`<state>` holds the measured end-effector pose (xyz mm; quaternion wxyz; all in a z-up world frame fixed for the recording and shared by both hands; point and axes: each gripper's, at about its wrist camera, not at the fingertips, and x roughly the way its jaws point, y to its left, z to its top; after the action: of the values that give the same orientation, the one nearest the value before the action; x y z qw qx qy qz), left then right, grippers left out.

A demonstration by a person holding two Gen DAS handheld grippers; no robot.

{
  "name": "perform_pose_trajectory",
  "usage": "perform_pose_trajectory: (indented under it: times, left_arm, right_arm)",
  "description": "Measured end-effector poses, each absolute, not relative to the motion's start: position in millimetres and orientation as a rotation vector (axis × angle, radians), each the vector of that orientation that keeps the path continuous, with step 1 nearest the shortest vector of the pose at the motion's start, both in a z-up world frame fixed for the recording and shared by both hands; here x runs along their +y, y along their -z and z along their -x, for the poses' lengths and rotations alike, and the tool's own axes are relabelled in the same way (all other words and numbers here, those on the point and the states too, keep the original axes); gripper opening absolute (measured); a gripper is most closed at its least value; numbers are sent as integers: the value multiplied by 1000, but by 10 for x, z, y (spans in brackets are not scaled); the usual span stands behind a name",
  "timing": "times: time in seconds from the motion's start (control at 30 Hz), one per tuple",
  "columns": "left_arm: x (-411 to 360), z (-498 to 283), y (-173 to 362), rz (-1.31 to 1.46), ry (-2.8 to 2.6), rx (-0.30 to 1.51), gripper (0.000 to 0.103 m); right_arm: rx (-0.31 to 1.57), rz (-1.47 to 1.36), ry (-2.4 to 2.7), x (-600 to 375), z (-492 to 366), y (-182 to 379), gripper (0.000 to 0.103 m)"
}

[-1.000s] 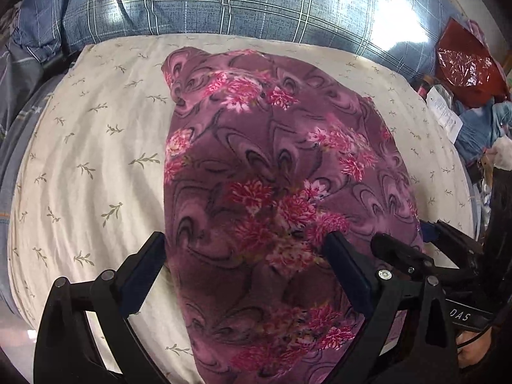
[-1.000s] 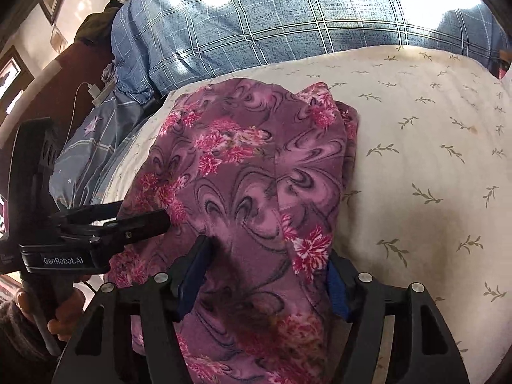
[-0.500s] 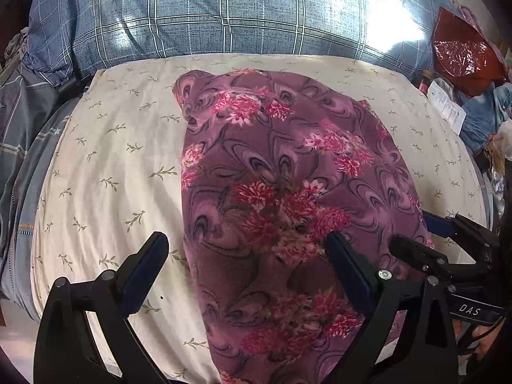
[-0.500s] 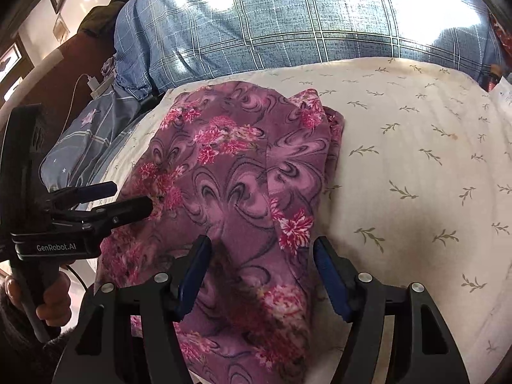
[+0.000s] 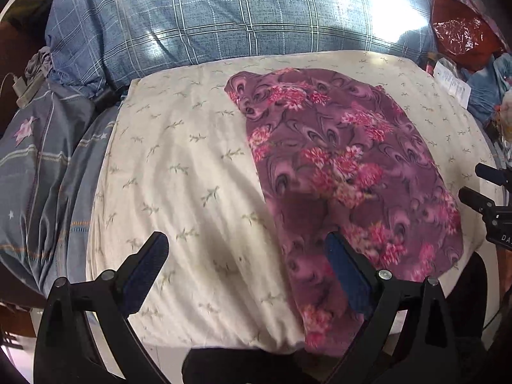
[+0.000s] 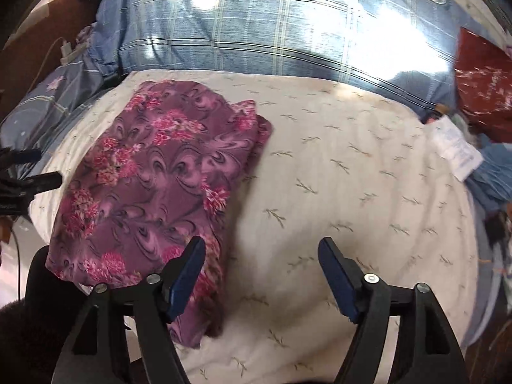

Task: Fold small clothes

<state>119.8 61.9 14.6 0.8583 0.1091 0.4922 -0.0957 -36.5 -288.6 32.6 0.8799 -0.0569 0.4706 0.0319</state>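
A purple garment with pink flowers (image 5: 345,172) lies folded into a long strip on a cream pillow with a leaf print (image 5: 179,179). It also shows in the right wrist view (image 6: 153,188) at the pillow's left side. My left gripper (image 5: 246,272) is open and empty, above the pillow's near edge, its right finger over the garment's near end. My right gripper (image 6: 260,275) is open and empty, just right of the garment's near edge. Each gripper's tip shows at the edge of the other view.
A blue plaid duvet (image 5: 243,22) lies behind the pillow. A grey-blue star-print cover (image 5: 38,166) is at the left. A red bag (image 5: 464,32), a paper label (image 5: 454,86) and blue clothes (image 6: 492,172) crowd the right side.
Both grippers have drawn back and apart from the garment, the left one shifting left, the right one shifting right. The garment stays flat on the pillow.
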Motion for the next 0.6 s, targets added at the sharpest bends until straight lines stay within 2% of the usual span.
perform_pose_trajectory:
  times: [0.07, 0.1, 0.3, 0.6]
  left_arm:
    - [605, -1066, -159, -211, 219, 1039, 99]
    - [582, -983, -167, -208, 223, 1029, 99]
    - [399, -550, -151, -209, 258, 1006, 99]
    - [300, -118, -171, -195, 309, 962, 99]
  right_arm:
    - [990, 105, -32, -2871, 448, -341, 92]
    - [988, 89, -26, -2857, 514, -357, 93]
    - [936, 59, -23, -2753, 839, -495, 99]
    - [911, 119, 13, -2658, 1150, -529, 99]
